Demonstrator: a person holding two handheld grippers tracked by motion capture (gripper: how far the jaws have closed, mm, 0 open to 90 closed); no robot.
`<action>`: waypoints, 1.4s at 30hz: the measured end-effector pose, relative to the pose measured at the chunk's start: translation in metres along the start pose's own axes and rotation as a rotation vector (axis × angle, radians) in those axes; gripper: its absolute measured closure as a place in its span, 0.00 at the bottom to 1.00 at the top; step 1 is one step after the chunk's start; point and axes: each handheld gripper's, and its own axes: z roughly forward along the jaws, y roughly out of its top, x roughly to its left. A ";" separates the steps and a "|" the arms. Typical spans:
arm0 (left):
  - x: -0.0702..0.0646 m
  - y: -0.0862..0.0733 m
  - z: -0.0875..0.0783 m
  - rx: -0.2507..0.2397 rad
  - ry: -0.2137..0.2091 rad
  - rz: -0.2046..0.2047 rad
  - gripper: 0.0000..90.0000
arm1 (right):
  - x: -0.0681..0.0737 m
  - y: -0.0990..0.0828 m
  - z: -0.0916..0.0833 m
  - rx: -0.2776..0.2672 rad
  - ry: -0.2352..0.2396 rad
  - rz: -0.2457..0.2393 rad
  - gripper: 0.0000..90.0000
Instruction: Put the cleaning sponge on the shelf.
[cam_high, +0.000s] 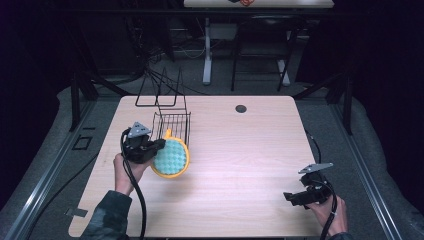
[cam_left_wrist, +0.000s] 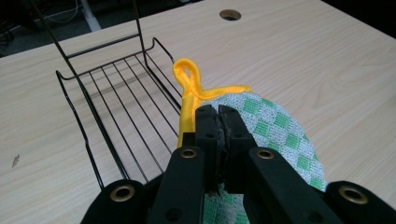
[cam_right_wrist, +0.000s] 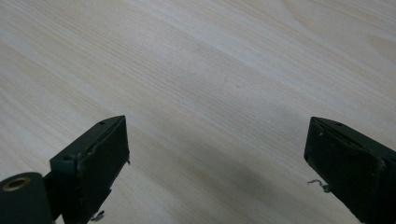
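Left gripper (cam_left_wrist: 219, 114) clamped on the green-checked pot holder (cam_left_wrist: 275, 128) — held just beside the wire rack (cam_left_wrist: 116, 98), which lies at its 10 o'clock, yellow loop (cam_left_wrist: 187, 74) pointing toward 12. Right gripper (cam_right_wrist: 217, 154) gapes wide, holding nothing (well apart, bare table (cam_right_wrist: 210, 60) below).

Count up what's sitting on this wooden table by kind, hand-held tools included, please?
Black wire basket: 1
Round green-checked potholder with yellow trim: 1
Hand-held tools: 2, the left tool and the right tool
Total: 4
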 end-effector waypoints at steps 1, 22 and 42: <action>0.000 0.000 0.000 0.000 0.000 0.000 0.97 | 0.000 0.000 0.000 0.000 0.000 0.000 0.07; 0.016 0.011 0.009 -0.053 0.025 0.002 0.97 | -0.002 -0.001 0.002 0.003 -0.006 0.000 0.07; 0.027 0.015 0.018 -0.092 0.064 -0.019 0.97 | -0.002 -0.002 0.001 0.009 -0.006 -0.006 0.07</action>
